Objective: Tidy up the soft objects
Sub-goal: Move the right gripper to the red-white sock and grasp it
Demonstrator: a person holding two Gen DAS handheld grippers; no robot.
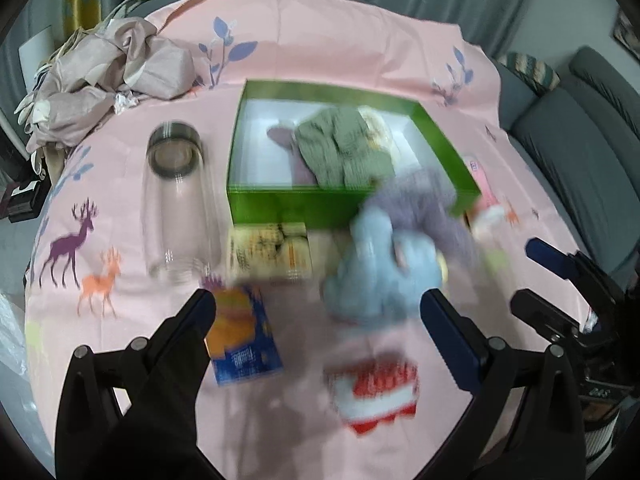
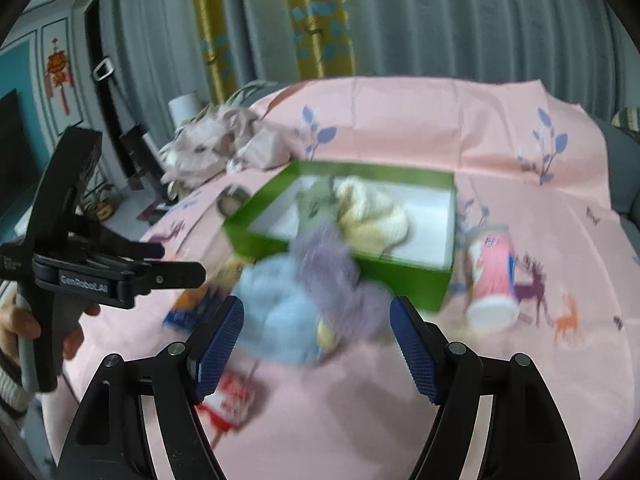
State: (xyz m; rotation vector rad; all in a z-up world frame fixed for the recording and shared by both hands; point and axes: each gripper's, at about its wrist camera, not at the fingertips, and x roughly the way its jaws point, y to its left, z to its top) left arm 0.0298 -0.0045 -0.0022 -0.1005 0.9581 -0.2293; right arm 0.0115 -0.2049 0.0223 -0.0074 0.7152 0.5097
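Socks: blue sock [image 2: 280,308] and purple sock [image 2: 340,276] lie beside green box [image 2: 400,276]; both tongs, left tongs [image 1: 316,312] and right tongs [image 2: 316,328], spread, empty, likely lining up a pick.

This looks like a room in a home. Long grey curtains [image 2: 460,20] with a yellow strip hang at the back. A grey sofa [image 1: 580,128] stands at the side. A red good-luck ornament [image 2: 59,74] hangs on the wall, near a dark TV screen [image 2: 10,140]. A pink cloth with deer pictures [image 1: 340,32] covers the table.
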